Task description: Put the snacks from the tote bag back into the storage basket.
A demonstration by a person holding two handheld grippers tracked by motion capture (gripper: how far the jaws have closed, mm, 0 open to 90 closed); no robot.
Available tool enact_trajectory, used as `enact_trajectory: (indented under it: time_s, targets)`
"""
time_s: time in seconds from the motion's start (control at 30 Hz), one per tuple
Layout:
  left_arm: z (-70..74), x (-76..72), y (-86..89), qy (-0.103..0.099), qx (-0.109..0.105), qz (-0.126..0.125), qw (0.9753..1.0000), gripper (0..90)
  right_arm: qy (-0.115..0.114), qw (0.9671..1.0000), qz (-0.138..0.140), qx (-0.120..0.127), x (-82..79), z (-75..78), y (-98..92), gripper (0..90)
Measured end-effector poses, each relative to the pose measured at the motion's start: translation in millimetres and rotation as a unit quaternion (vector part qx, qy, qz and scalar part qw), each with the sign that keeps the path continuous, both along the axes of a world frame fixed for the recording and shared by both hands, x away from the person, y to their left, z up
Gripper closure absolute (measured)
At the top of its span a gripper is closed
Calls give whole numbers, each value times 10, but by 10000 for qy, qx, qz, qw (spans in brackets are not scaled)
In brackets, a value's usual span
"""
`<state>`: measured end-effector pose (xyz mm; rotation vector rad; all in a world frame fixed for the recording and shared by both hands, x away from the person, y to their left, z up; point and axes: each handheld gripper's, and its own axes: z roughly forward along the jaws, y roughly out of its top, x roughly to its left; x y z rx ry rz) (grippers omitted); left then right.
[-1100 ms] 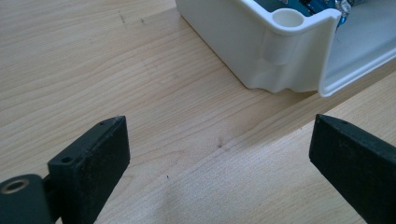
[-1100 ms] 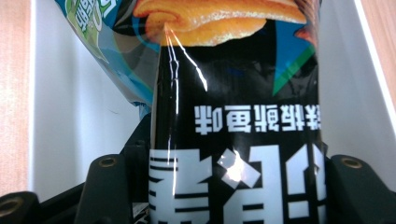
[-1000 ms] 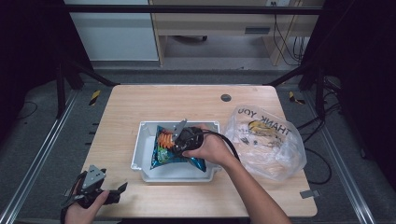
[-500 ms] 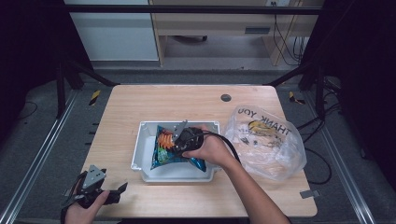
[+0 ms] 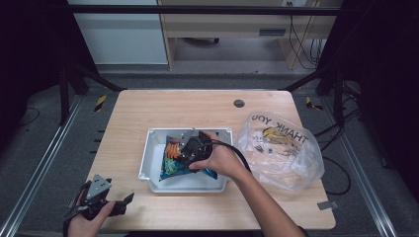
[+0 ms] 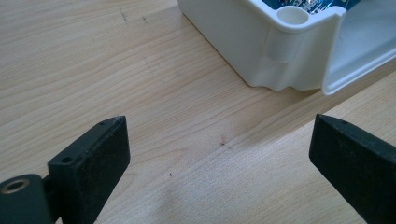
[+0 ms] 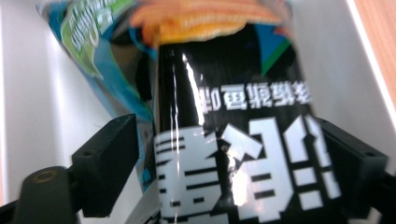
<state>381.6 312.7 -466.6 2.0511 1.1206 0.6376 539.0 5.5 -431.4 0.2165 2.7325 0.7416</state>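
A blue, orange and black snack bag (image 5: 172, 165) lies in a white tray (image 5: 148, 165) at the middle of the table. My right gripper (image 5: 182, 150) is down in the tray over the bag. In the right gripper view its jaws (image 7: 226, 126) stand wide apart on either side of the bag's glossy black panel (image 7: 233, 116), with the tray wall (image 7: 23, 116) behind. My left gripper (image 5: 123, 203) rests at the table's front left corner. It is open (image 6: 219, 121) with bare wood between its jaws, and it faces a corner of the tray (image 6: 280, 46).
A clear plastic "THANK YOU" bag (image 5: 279, 148) holding several items lies right of the tray. A small dark round grommet (image 5: 239, 103) sits in the tabletop at the back. Bare wood runs along the left and back of the table.
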Motion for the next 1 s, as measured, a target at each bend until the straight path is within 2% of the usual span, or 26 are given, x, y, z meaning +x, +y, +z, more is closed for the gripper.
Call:
enact_trajectory:
  time_s: [0.1, 0.17, 0.37, 0.57, 1.0]
  targets:
    - [1, -1, 1, -4, 0, 0, 10000, 47, -23, 9999, -51, 114, -18, 55, 6, 112]
    - [2, 1, 2, -4, 6, -3, 10000, 47, -74, 9999, -101, 99, -22, 85, 0, 105]
    - [-4, 4, -6, 13, 24, -5, 10000, 47, -48, 9994, -136, 321, -12, 184, -35, 92]
    - [-6, 3, -21, 21, 60, -38, 10000, 47, 27, 9992, -223, 335, -27, 267, -29, 67]
    - [-5, 9, -20, 28, 99, -38, 9999, 47, 17, 9987, -266, 433, -58, 477, -88, 66]
